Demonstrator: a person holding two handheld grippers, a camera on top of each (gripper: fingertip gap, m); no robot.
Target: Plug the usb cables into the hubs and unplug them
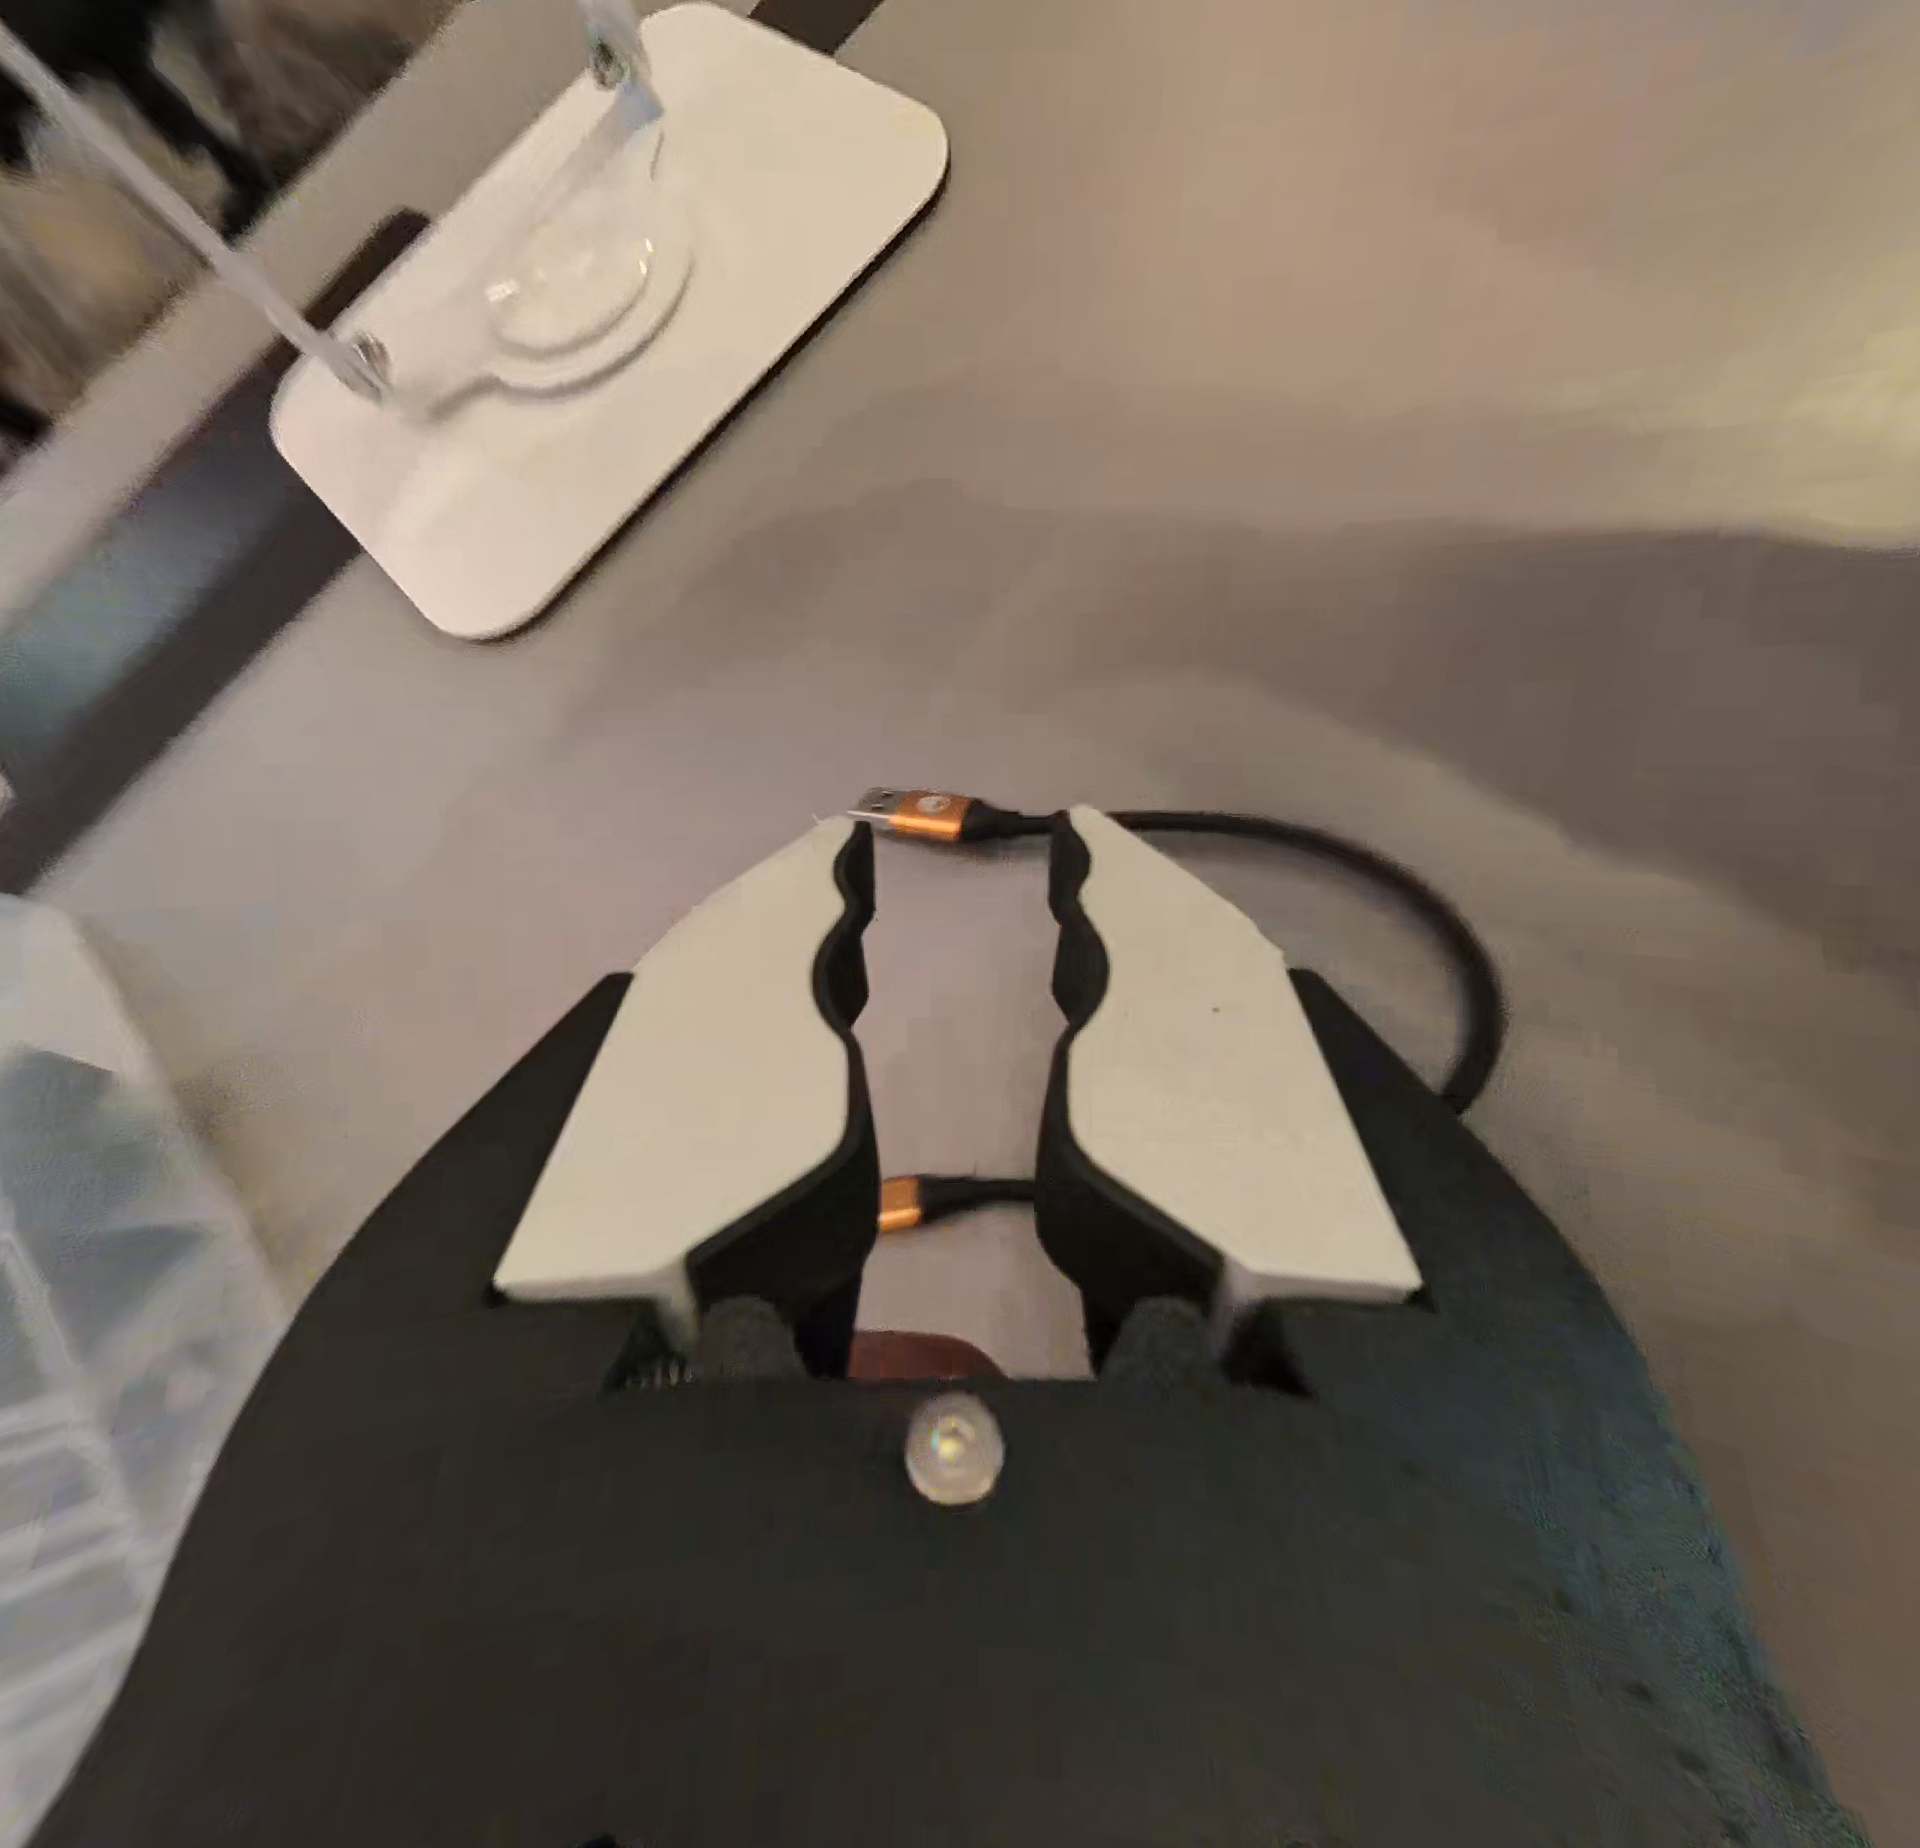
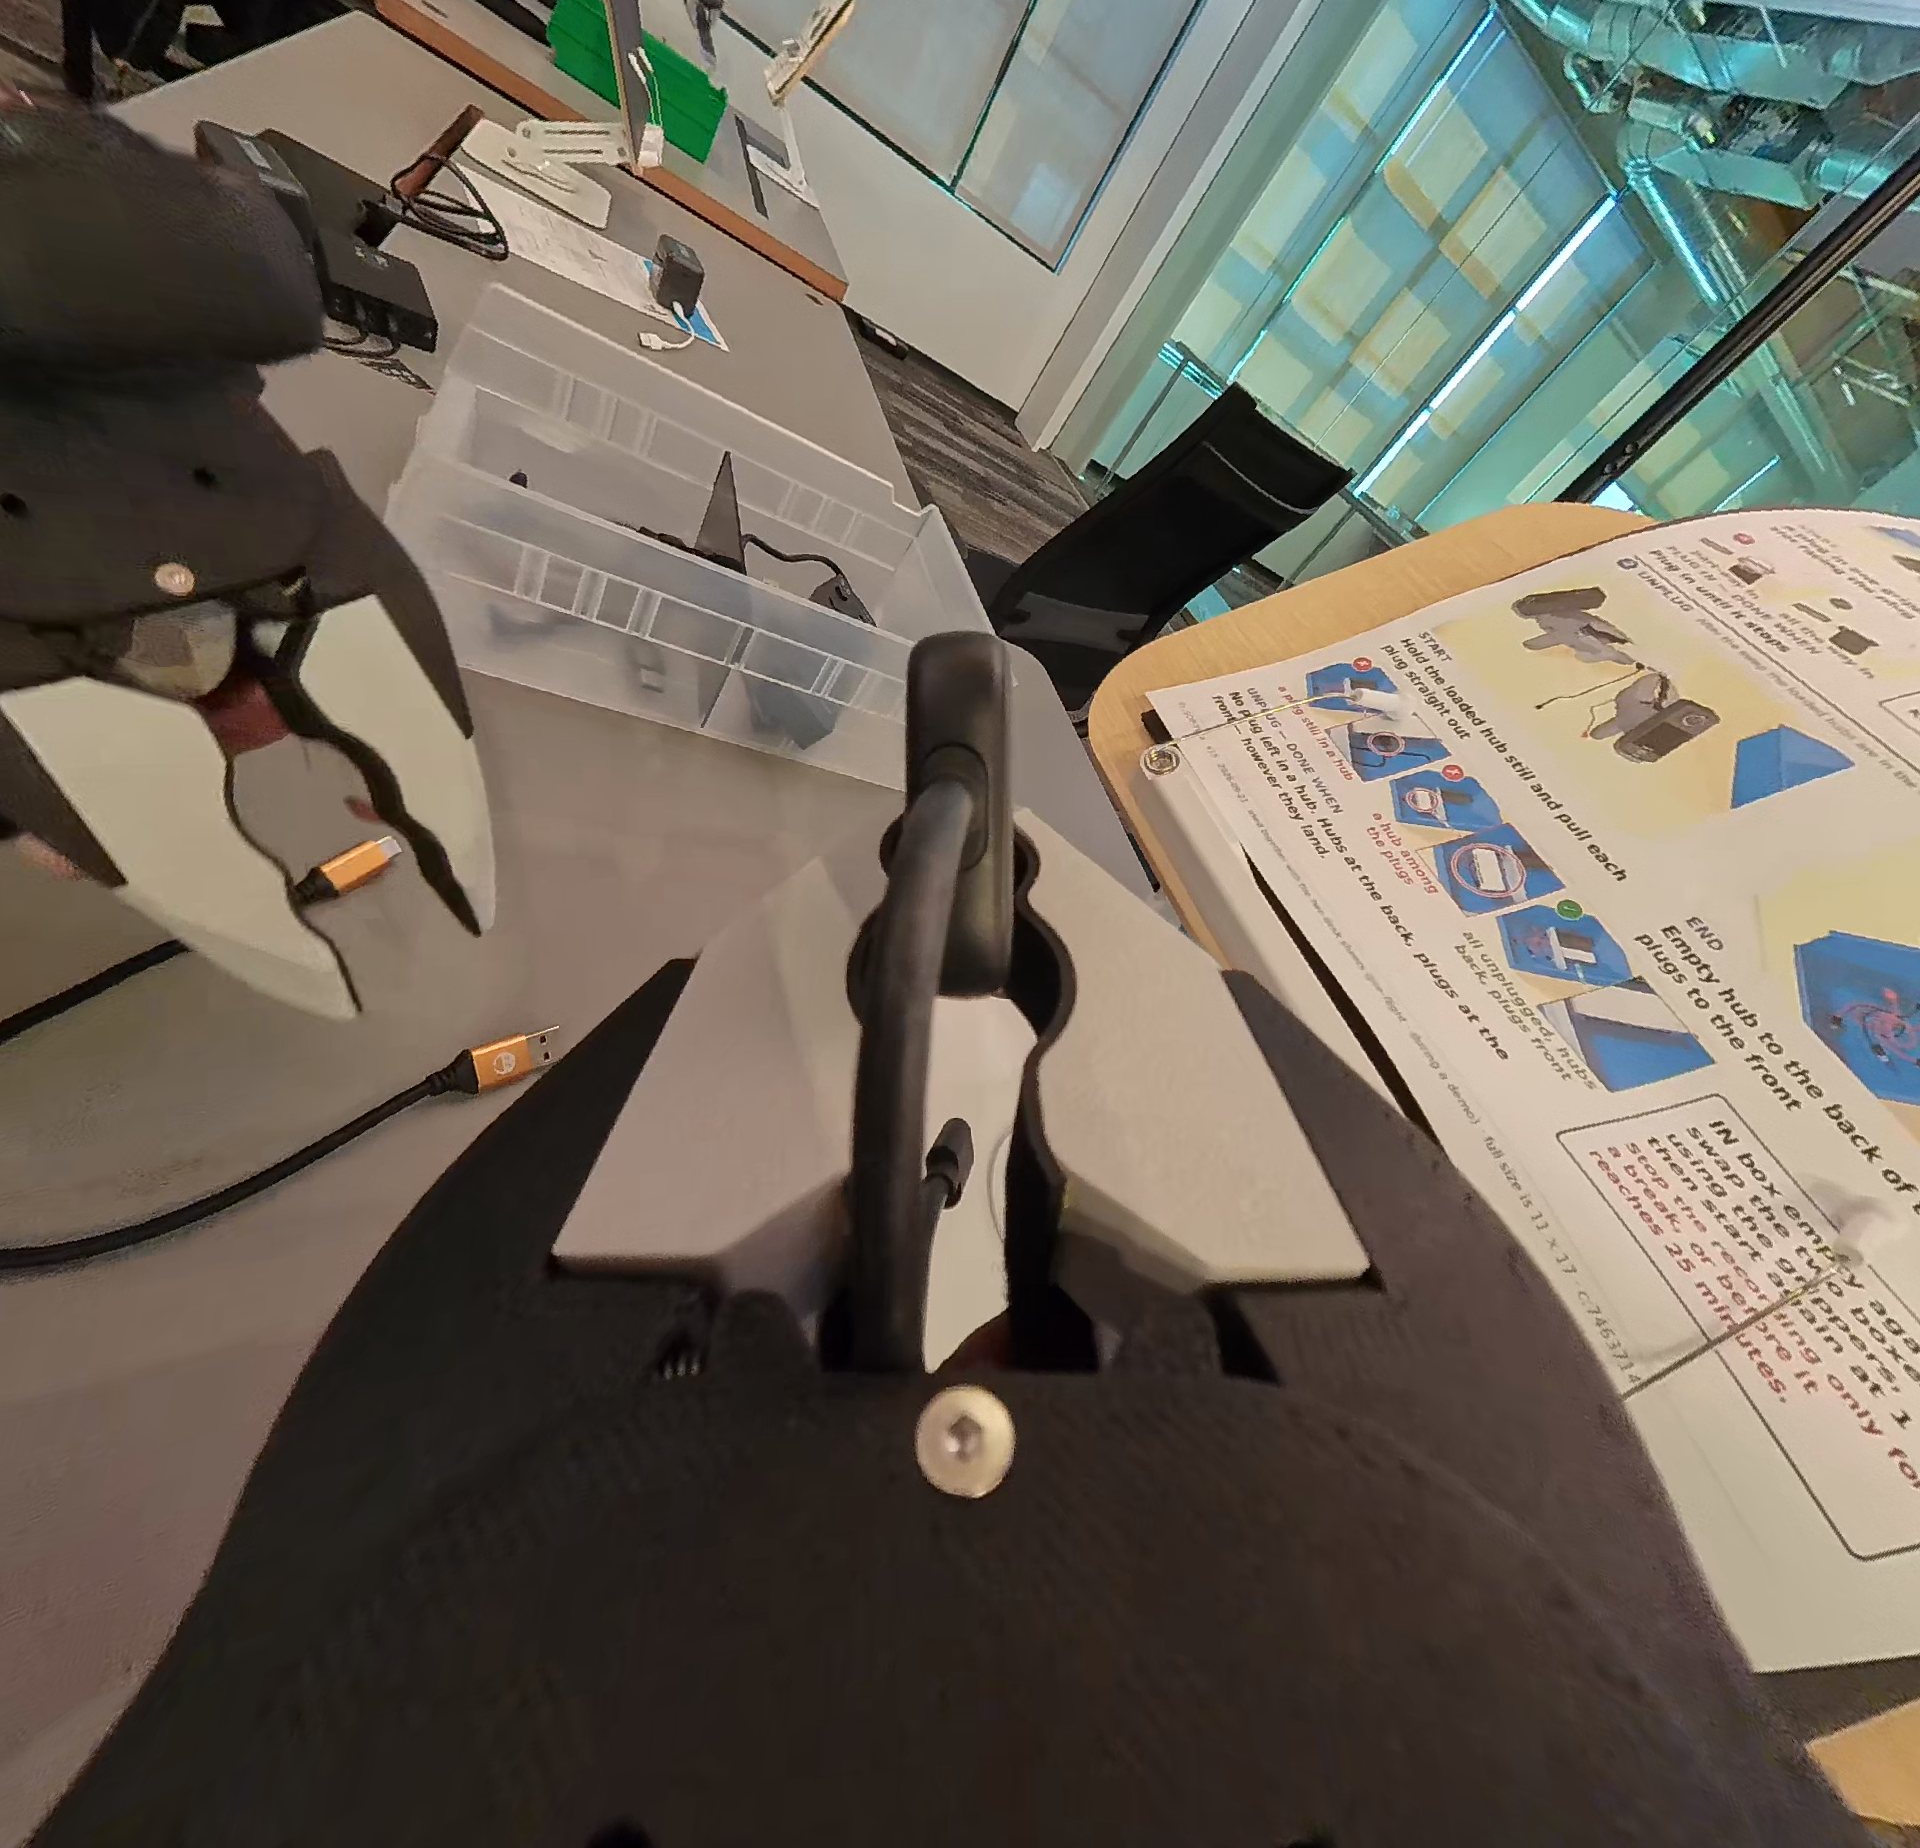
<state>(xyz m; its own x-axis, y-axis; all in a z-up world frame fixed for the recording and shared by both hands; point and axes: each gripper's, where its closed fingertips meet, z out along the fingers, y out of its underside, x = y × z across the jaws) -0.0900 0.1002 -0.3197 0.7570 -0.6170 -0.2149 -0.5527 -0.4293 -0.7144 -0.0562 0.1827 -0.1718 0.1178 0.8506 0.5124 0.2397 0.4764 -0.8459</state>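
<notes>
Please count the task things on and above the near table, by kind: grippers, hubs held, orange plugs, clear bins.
Grippers: 2, left gripper and right gripper
Hubs held: 1, black hub
Orange plugs: 2, wide plug and small plug
Clear bins: 1, clear bin
Total: 6

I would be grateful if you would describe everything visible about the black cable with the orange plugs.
The black cable looks rubbery or braided and ends in two orange metallic plugs. The larger USB-A plug has a bare silver tip; the smaller plug lies nearer. Both lie flat on the grey table, unplugged, the cord curving between them. The left gripper, jaws open, hovers above; contact is unclear.
</notes>
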